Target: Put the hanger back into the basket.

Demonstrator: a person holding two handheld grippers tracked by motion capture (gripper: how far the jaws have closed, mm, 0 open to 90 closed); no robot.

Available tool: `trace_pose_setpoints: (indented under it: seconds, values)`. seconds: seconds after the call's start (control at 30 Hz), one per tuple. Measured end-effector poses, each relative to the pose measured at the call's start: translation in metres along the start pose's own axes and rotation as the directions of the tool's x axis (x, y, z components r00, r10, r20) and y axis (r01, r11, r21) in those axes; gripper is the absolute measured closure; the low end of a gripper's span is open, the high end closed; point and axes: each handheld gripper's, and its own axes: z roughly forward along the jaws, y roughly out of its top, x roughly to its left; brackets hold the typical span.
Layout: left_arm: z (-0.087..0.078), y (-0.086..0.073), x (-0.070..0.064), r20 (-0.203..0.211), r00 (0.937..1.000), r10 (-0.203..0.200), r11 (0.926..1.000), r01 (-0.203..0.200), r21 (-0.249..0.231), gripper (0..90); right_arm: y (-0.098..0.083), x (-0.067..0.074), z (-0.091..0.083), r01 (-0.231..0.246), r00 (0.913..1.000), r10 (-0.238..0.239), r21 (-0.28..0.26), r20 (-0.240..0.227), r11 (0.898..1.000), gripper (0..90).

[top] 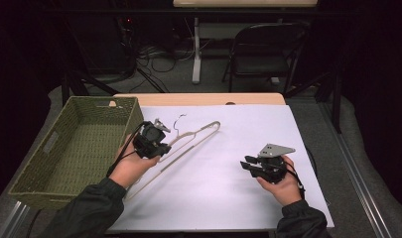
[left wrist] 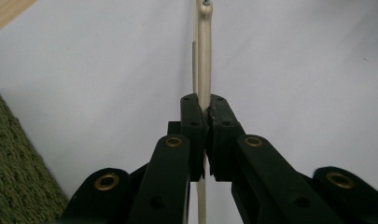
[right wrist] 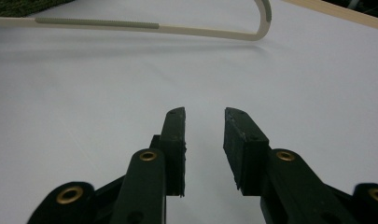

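A beige clothes hanger [top: 193, 136] lies on the white table cover [top: 228, 188], its wire hook pointing toward the back. My left gripper [top: 156, 144] is shut on the hanger's upper bar; in the left gripper view the beige bar [left wrist: 204, 56] runs straight up from between the closed jaws [left wrist: 205, 126]. My right gripper [top: 250, 166] hovers over the cover at the right, open and empty, pointing left. In the right gripper view its jaws [right wrist: 204, 140] stand apart, and the hanger's lower bar [right wrist: 130, 27] with its curved end lies farther off.
A green woven basket [top: 44, 168] stands at the table's left edge, close to my left hand. Behind the table are a folding chair [top: 263, 54], cables on the floor and a white table leg [top: 196, 49].
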Motion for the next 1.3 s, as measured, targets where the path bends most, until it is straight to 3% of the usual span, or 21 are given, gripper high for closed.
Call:
trace_pose_setpoints:
  seconds: [0.23, 0.67, 1.3]
  values:
    - [-0.015, 0.000, 0.009, 0.030, 0.9989, -0.035, 0.9989, 0.036, -0.031, 86.7, -0.002, -0.001, 0.000, -0.008, 1.0000, 0.008, 0.004, 0.003, 1.000, 69.2]
    - [-0.044, -0.002, 0.025, 0.040, 0.9941, -0.101, 0.9907, 0.105, -0.087, 86.7, -0.003, -0.001, 0.001, -0.011, 0.9999, 0.011, 0.007, 0.008, 1.000, 69.0]
    - [-0.077, -0.006, 0.044, 0.007, 0.9884, -0.152, 0.9798, 0.151, -0.131, 86.7, -0.005, -0.002, 0.003, -0.018, 0.9998, 0.018, 0.008, 0.013, 1.000, 68.6]
